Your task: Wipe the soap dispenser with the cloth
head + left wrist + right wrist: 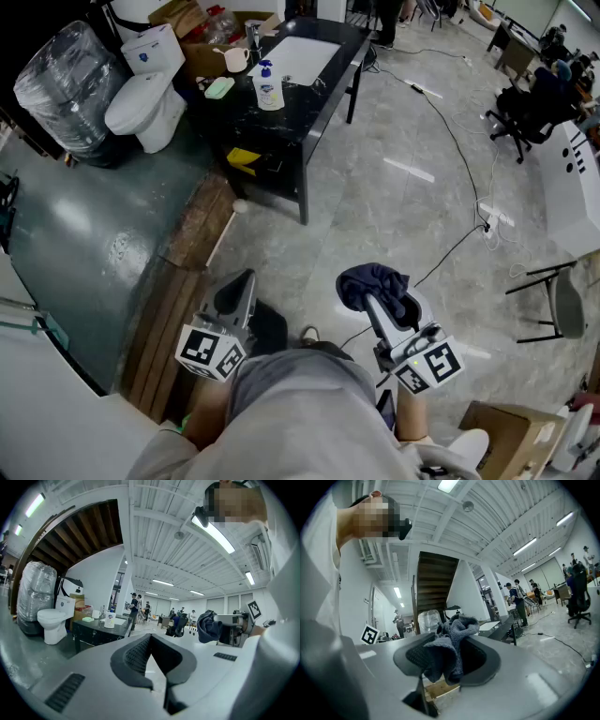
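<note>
A wide hall with a pale grey floor [394, 206] and a loose cable [453, 131] fills the head view. At the upper left stand a plastic-wrapped bundle [64, 84] and a white toilet [145, 103], and just right of them a black table [281, 127] with a sink basin [302, 58] set into it. The soap dispenser [268, 87] — a white bottle with a blue pump — stands on the table's near end beside a green soap dish [219, 88]. It is well apart from both grippers, so the approach looks not yet made.

At the lower left, the left gripper [239, 284] has its jaws together with nothing between them, probably kept free to steady the bottle. Right of it, the right gripper [382, 302] is clamped on a dark blue cloth [370, 281]. The cloth is bunched past the jaw tips, which puts fabric forward for wiping.
</note>
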The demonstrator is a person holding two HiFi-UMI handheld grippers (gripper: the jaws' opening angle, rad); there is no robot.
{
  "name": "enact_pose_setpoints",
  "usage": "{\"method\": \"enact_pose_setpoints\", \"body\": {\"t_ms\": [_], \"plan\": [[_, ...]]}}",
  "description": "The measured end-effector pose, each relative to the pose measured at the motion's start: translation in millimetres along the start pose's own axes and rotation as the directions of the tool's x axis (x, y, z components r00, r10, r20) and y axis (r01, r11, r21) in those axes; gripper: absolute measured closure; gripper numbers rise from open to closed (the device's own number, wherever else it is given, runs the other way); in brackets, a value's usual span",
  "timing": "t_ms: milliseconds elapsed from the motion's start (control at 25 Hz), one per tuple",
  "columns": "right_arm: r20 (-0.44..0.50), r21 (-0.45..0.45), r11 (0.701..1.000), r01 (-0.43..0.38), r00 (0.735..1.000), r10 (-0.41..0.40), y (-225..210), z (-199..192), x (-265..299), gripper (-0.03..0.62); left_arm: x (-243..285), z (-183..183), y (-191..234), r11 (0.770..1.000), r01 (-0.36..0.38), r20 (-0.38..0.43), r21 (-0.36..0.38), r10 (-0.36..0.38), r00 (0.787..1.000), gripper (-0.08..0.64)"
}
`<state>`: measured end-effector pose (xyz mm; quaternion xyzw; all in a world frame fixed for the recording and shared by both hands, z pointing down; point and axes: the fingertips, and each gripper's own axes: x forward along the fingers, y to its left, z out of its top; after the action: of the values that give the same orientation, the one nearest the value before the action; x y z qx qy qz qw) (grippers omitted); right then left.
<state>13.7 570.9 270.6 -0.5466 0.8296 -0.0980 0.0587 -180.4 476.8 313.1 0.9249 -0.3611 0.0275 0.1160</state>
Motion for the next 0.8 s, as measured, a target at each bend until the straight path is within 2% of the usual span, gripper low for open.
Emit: {"method": "enact_pose_setpoints", "body": {"t_ms": [400,800], "plan": [[-0.011,-0.014,1.0,0.019,1.0,-0.019,-5.4,-1.6,-9.9,0.437,16.6,4.6,-25.8,0.998,0.053,0.009,0.023,-0.053,0.999,0.554],[-0.05,-0.039,0.999,0.019,0.999,-0.021,2.5,-13.5,-4.2,0.436,21.1,12.1,-33.1,0.999,0.011,0.021,0.047,-0.012,1.0,0.554]]}}
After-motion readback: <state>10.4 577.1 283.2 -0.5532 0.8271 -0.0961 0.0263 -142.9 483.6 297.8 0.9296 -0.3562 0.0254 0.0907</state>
